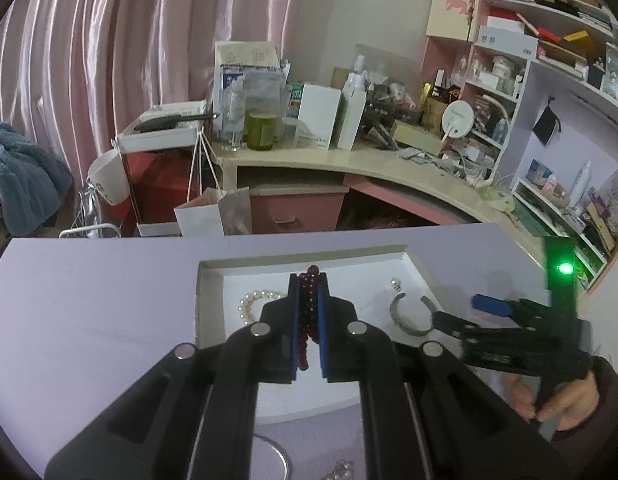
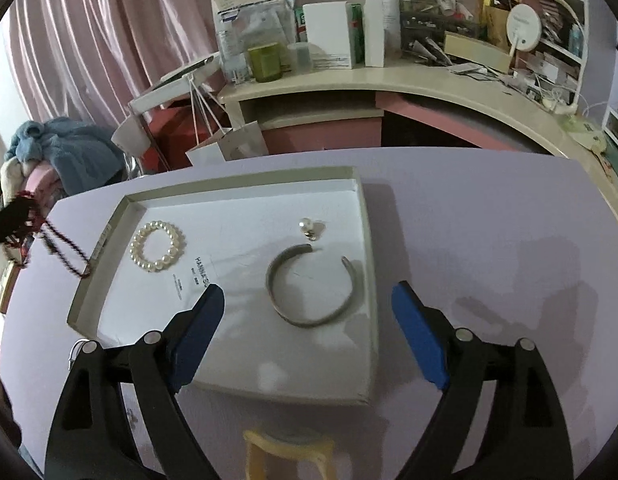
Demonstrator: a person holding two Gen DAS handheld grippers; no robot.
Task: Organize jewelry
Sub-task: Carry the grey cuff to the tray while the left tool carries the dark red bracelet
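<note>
A shallow white tray point(image 2: 237, 184) lies on the lilac tabletop point(image 2: 489, 220). In it are a pearl bracelet point(image 2: 138, 254) at the left, a silver open cuff bangle point(image 2: 271, 284) at the right and a small pearl earring point(image 2: 306, 224) behind the cuff. My left gripper point(image 1: 309, 280) is shut on a dark red bead bracelet point(image 1: 308, 312) and hovers over the tray's middle point(image 1: 213, 276), with the pearl bracelet point(image 1: 255, 300) to its left and the cuff point(image 1: 405, 320) to its right. In the right wrist view the red beads point(image 2: 65, 256) dangle beside the tray's left rim. My right gripper point(image 2: 308, 292) is open just above the cuff, holding nothing.
Behind the table runs a curved cream desk point(image 1: 349, 160) crowded with boxes and bottles, with a paper bag point(image 1: 213, 212) at its foot. A round dish point(image 1: 269, 456) and a yellowish object point(image 2: 289, 448) sit at the table's near edge. A hand point(image 1: 557, 400) holds the right gripper.
</note>
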